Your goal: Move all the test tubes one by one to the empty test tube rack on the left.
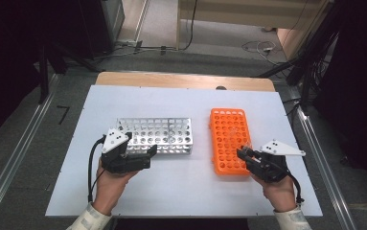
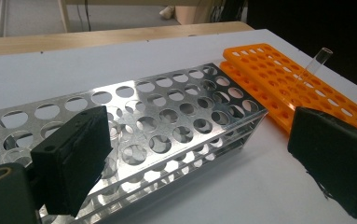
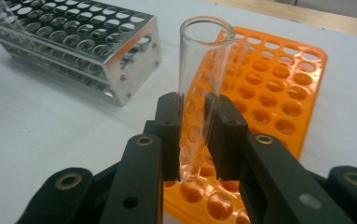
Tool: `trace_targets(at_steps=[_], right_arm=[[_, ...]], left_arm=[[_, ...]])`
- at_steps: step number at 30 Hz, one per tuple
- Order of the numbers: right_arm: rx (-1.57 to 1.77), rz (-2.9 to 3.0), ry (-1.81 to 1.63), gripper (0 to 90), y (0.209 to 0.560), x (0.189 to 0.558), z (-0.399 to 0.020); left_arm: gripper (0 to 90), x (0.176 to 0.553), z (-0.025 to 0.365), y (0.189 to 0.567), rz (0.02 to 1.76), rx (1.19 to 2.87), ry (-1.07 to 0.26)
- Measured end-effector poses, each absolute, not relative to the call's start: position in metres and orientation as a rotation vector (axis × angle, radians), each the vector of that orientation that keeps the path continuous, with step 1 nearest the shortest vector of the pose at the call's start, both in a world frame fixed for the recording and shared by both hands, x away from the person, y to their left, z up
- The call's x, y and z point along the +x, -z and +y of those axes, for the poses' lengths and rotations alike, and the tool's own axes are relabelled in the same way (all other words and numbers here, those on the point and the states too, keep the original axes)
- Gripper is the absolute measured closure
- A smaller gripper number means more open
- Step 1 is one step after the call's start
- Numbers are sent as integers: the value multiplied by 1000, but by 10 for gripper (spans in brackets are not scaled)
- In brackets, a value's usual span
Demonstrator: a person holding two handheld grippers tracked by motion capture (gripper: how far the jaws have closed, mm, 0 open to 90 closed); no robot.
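Over the orange rack (image 3: 278, 93): right gripper (image 3: 195, 135) clenched on a clear glass test tube (image 3: 199, 93).
Tube stands roughly upright between the pads, open mouth up, rounded bottom just above the orange rack's near holes, not seated in any. Left gripper (image 1: 145, 155) sits released, jaws spread wide with nothing between them, at the near side of the metal rack (image 1: 159, 134), which lies left of the orange rack on the white table (image 1: 181, 187).
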State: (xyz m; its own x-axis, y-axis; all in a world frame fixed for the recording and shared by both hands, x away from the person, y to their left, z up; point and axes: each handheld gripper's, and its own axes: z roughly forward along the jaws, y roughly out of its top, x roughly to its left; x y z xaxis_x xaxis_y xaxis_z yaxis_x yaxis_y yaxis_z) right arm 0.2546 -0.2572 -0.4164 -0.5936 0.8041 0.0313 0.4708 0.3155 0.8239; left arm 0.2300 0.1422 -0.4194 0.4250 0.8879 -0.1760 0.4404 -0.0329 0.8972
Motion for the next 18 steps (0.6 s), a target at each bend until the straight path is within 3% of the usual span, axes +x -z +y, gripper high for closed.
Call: trace_targets(at_steps=[18], right_arm=[[1052, 2298, -1194, 729, 427, 249, -221]], left_arm=[[62, 228, 133, 422, 1154, 1682, -534]])
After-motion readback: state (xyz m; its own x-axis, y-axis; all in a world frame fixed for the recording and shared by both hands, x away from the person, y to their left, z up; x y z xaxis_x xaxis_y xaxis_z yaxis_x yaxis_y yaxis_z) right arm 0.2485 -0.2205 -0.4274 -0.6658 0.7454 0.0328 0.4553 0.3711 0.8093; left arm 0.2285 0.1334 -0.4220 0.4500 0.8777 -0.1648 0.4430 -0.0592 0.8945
